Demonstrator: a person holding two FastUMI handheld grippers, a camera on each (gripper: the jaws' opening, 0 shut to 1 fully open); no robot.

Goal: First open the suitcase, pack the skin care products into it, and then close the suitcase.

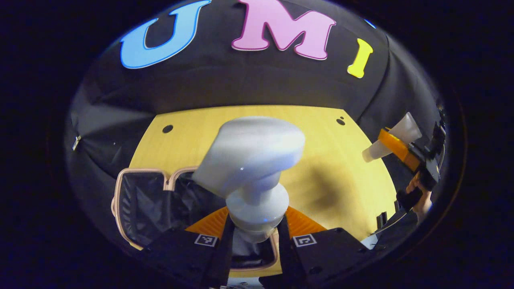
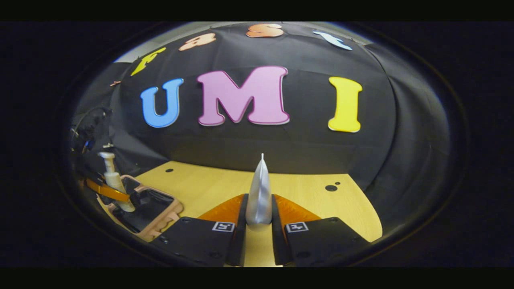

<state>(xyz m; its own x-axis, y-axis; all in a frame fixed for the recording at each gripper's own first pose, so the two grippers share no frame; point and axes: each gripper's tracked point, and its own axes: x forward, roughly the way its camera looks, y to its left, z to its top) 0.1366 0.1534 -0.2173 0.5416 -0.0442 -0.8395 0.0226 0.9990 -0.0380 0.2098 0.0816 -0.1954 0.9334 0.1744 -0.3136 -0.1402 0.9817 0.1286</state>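
Note:
My left gripper (image 1: 255,230) is shut on the neck of a white pump bottle (image 1: 253,160), which stands upright over the open suitcase (image 1: 120,176), a pink-rimmed case with black lining. In the right gripper view the same bottle (image 2: 112,180) hangs in the left gripper (image 2: 116,196) above the suitcase (image 2: 176,206) at the far left. My right gripper (image 2: 259,218) is shut on a silvery-white tube (image 2: 260,188), seen edge-on, above the table. The left gripper view has that tube (image 1: 407,128) at the far right, held in the right gripper (image 1: 395,146) by a person's hand (image 1: 419,198).
The yellow wooden table (image 2: 305,188) stretches to the black cloth wall behind. Small dark holes (image 1: 167,129) mark its far corners. The suitcase lies at the table's left side, close to the front edge.

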